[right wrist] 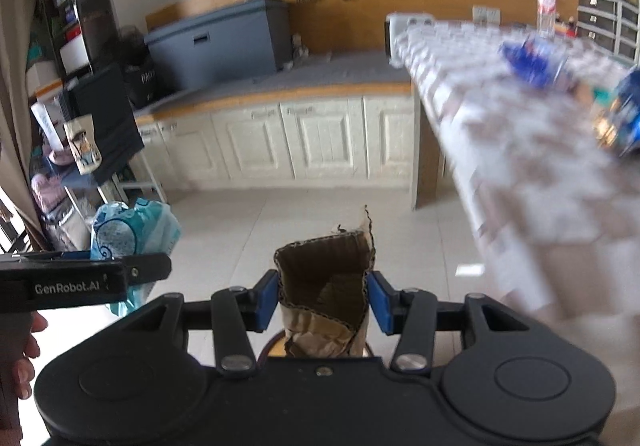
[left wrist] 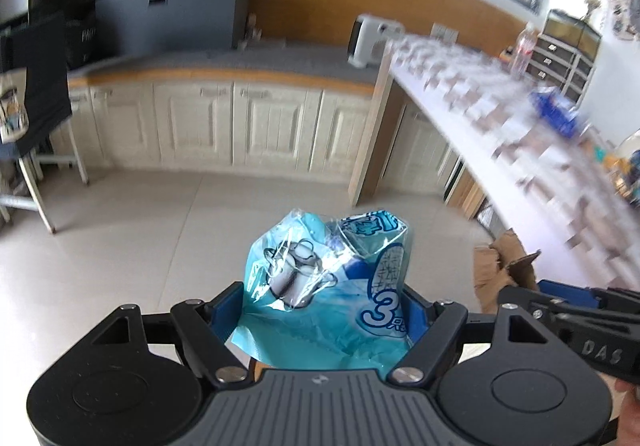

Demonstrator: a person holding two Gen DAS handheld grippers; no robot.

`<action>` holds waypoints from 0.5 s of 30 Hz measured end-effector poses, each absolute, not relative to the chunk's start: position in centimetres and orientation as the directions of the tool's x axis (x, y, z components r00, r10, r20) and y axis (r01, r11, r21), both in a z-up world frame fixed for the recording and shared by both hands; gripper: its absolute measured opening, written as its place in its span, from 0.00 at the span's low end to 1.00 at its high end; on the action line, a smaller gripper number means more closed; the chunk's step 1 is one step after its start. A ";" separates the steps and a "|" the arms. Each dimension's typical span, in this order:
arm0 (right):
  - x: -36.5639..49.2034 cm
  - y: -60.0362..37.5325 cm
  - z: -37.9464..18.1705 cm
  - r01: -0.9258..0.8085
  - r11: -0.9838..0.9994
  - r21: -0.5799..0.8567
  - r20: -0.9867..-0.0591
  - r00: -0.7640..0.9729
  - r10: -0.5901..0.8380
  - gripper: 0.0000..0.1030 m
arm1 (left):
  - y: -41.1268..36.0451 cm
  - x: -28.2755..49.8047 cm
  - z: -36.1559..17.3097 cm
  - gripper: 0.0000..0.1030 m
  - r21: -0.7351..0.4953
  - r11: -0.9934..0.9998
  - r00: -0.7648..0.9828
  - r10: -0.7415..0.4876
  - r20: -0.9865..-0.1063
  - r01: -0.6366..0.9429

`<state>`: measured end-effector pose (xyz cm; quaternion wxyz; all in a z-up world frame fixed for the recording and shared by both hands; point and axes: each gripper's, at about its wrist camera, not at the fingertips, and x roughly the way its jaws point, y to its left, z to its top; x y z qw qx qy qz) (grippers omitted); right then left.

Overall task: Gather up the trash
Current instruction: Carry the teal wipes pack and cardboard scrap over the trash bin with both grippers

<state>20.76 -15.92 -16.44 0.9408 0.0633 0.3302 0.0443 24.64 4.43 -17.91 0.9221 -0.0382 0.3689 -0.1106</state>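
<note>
My left gripper (left wrist: 324, 310) is shut on a crumpled light-blue plastic bag (left wrist: 320, 278) with a big "3" printed on it; the blue pads press its sides. My right gripper (right wrist: 326, 296) is shut on a torn piece of brown corrugated cardboard (right wrist: 326, 278) that stands up between its blue pads. In the right wrist view the blue bag (right wrist: 132, 230) and the left gripper (right wrist: 104, 274) show at the left, with a hand below. In the left wrist view the cardboard (left wrist: 506, 266) and the right gripper (left wrist: 568, 310) show at the right. Both are held over the tiled floor.
A long table (right wrist: 540, 166) with a patterned cloth runs along the right, carrying a blue wrapper (right wrist: 532, 62), a plastic bottle (right wrist: 546, 8) and other blurred packets. White cabinets (right wrist: 312, 134) with a grey counter stand ahead. Chairs and shelves crowd the left. Pale floor tiles (left wrist: 132, 238) lie below.
</note>
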 end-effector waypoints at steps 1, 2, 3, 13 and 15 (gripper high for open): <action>21.3 -15.5 -17.4 -0.043 0.988 0.148 -0.629 0.767 0.128 0.47 | 4.5 25.0 -18.8 0.77 -0.154 0.974 0.692 -0.228 -0.685 0.169; 21.7 -15.2 -18.3 -0.045 0.988 0.148 -0.641 0.756 0.131 0.47 | 4.6 25.4 -19.8 0.77 -0.151 0.975 0.677 -0.220 -0.702 0.161; 22.2 -14.8 -19.4 -0.048 0.988 0.148 -0.653 0.745 0.134 0.47 | 4.7 25.9 -21.0 0.77 -0.151 0.977 0.662 -0.211 -0.719 0.148; 27.9 -12.3 -30.6 -0.046 0.980 0.193 -0.766 0.617 0.180 0.48 | 6.4 30.5 -31.7 0.77 -0.179 0.984 0.541 -0.157 -0.826 0.013; 28.8 -12.4 -32.7 -0.029 0.977 0.213 -0.789 0.584 0.189 0.48 | 6.7 31.5 -33.6 0.77 -0.188 0.982 0.522 -0.155 -0.839 -0.011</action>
